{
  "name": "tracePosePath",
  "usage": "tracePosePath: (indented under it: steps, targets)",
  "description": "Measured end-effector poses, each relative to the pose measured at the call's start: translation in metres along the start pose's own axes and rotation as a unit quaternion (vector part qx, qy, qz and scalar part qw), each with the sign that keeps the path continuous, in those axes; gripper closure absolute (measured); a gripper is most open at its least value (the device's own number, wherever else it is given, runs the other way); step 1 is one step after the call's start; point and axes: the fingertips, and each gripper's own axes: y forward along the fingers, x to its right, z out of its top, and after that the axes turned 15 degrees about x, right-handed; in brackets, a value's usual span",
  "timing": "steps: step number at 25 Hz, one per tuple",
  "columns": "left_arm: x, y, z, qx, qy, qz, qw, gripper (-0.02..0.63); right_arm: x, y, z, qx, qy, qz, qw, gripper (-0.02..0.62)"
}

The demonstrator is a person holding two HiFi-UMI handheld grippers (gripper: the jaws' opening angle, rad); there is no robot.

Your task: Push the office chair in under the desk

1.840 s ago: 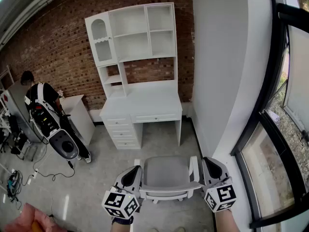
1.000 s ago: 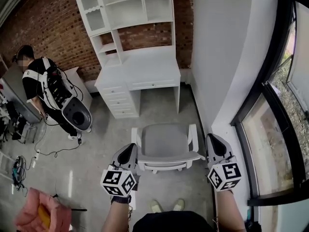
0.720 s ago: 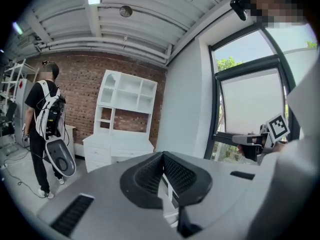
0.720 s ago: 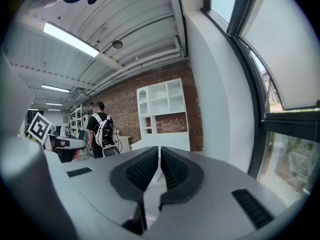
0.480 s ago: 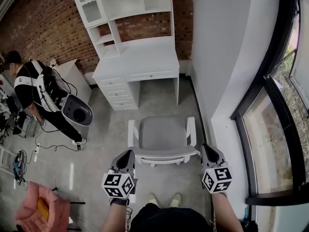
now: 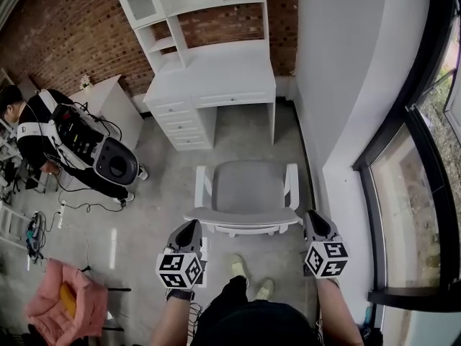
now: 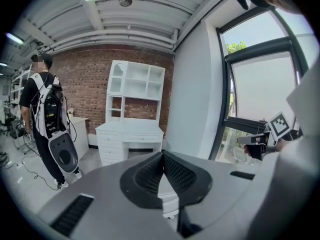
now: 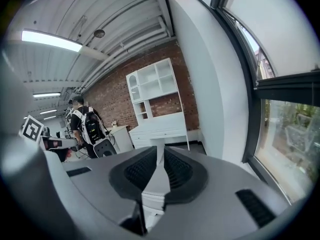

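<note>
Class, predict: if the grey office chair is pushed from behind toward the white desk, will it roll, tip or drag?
The chair probably rolls easily: the floor looks smooth and hard. A push high on its backrest might tilt it; its wheels are hidden.

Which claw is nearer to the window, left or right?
Right. The right claw hangs between the chair and the window; the left claw is on the chair's other side, farther from the window.

The person is wearing black clothes [image 6: 241,321] and pale shoes [image 6: 238,266]. The left grey plastic gripper [image 6: 190,228] and the right grey plastic gripper [image 6: 315,218] are each showing black ribbed pads [image 7: 150,174] and wearing a white cube with black square marks [image 6: 180,270].
</note>
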Motion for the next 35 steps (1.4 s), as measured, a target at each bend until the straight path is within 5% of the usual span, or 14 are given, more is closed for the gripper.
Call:
tracePosePath:
  steps: [13,27,35]
  targets:
    - [-0.035,0.030,-0.054,-0.045,0.032,0.005,0.9985,0.600,0.018,0.035,-0.074,-0.093,0.033,-0.047,0.994,0.468]
    - [0.004,0.066,-0.106,-0.079,0.090,-0.120,0.9856,0.598,0.060,0.051,-0.170,-0.181,0.133,-0.154,0.962,0.390]
    - [0.014,0.065,-0.126,-0.100,0.151,-0.196,0.9637,0.541,0.067,0.052,-0.183,-0.175,0.234,-0.200,0.935,0.370]
